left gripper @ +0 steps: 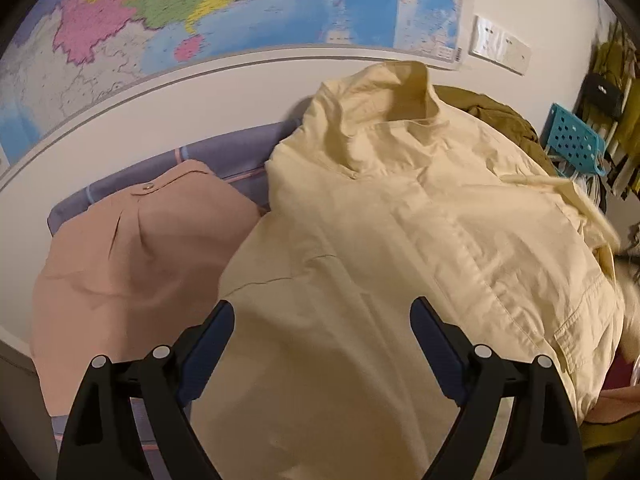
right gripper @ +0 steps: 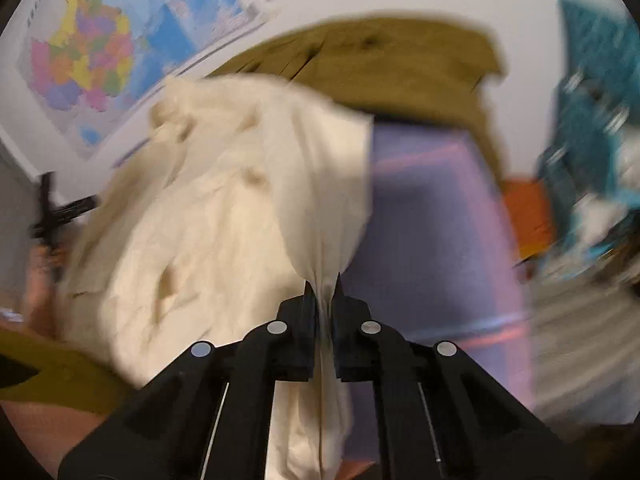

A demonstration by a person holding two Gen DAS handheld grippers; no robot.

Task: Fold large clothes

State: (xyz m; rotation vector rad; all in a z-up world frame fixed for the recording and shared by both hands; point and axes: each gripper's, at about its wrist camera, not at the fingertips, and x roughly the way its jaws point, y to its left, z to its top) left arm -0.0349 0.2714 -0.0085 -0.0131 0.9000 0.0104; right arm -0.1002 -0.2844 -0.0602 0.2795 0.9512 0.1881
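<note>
A large cream-yellow jacket [left gripper: 400, 220] lies spread on the purple sheet [left gripper: 224, 156], collar toward the wall. My left gripper [left gripper: 322, 312] hovers open above its lower part, holding nothing. In the right wrist view my right gripper [right gripper: 323, 282] is shut on a bunched fold of the same cream jacket [right gripper: 224, 208] and holds it lifted off the purple sheet [right gripper: 432, 220]. The view is blurred by motion. The left gripper also shows in the right wrist view [right gripper: 52, 216], at the far left edge.
A folded pink garment [left gripper: 132, 248] lies left of the jacket. An olive-brown garment [left gripper: 504, 120] lies behind it by the wall, also in the right wrist view [right gripper: 384, 64]. A map [left gripper: 240, 8] hangs on the wall. A turquoise perforated basket [left gripper: 572, 140] stands at the right.
</note>
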